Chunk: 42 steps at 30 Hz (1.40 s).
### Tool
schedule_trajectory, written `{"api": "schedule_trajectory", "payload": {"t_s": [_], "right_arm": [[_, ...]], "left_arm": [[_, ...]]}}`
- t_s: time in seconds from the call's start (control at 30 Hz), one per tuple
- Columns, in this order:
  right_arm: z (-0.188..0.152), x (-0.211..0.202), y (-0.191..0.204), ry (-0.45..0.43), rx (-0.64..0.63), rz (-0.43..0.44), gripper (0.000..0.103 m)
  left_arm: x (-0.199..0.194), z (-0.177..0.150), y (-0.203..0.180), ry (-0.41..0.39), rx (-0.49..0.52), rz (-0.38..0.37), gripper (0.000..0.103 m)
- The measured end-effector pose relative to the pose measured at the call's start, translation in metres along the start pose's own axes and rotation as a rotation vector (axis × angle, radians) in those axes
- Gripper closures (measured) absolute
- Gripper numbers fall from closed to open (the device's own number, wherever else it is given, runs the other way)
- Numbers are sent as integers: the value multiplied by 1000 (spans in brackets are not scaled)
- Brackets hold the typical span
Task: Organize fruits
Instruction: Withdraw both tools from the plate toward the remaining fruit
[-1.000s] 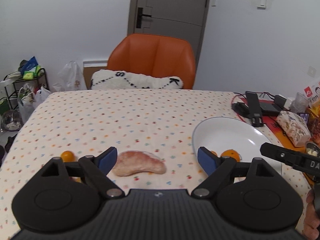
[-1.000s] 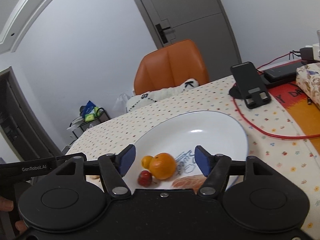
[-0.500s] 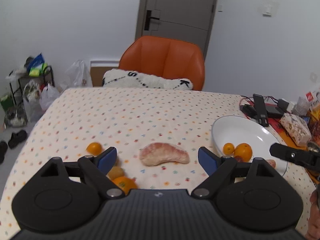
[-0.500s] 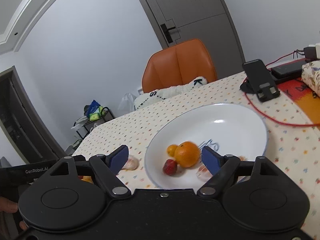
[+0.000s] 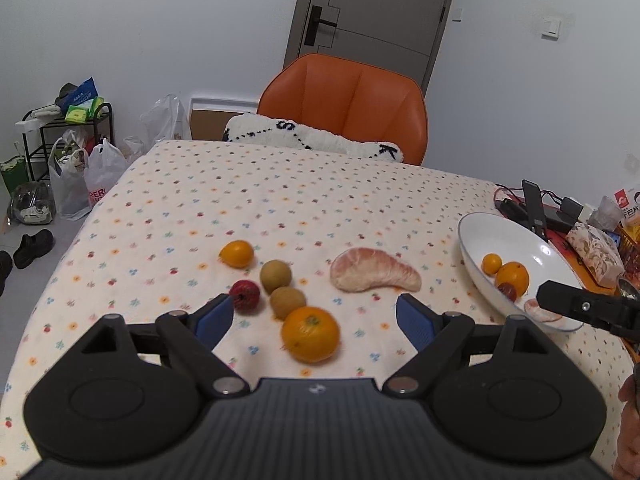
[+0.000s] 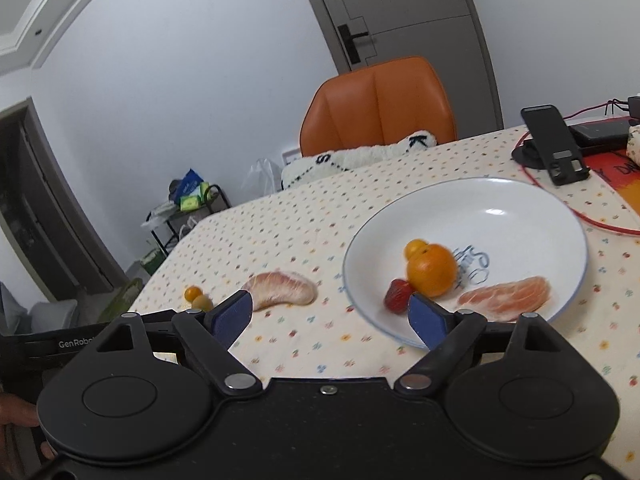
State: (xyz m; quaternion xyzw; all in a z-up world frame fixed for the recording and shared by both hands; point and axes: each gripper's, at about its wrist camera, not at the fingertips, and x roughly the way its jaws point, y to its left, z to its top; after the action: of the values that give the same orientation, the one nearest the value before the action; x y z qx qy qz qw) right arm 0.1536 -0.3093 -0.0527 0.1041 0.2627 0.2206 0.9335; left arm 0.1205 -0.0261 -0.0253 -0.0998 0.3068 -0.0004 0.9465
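Both tongs gape wide, empty — left gripper (image 5: 315,316) above the loose orange (image 5: 310,333) mid-table, right gripper (image 6: 330,314) beside the white plate (image 6: 520,204) gathering fruit near the right edge.

Home dining room: patterned tablecloth (image 5: 304,200), orange chair (image 5: 352,100), door (image 5: 372,16), shopping bags (image 5: 84,180) on floor.

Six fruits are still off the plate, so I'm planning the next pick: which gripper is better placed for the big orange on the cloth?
Left. The left gripper is open with the orange right between its fingers. The right gripper is open by the plate, further away.
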Motion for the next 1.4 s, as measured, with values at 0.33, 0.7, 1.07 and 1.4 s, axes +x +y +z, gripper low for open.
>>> {"api": "schedule_trajectory", "payload": {"t_s": [0.33,0.7,1.07,1.4], "right_arm": [[-15,17,36,43,-44,5,16],[-22,33,61,78,-84,19,16],[-23,54,86,115,-122,66,18],[-26,82,104,178,-135,111,32]], "left_arm": [[-3,-15,29,27,8,5,16],[-4,-17,46,23,7,-31,19],[0,-14,65,40,-15,-33,36],[1,-4,81,32,-52,-37,36]]}}
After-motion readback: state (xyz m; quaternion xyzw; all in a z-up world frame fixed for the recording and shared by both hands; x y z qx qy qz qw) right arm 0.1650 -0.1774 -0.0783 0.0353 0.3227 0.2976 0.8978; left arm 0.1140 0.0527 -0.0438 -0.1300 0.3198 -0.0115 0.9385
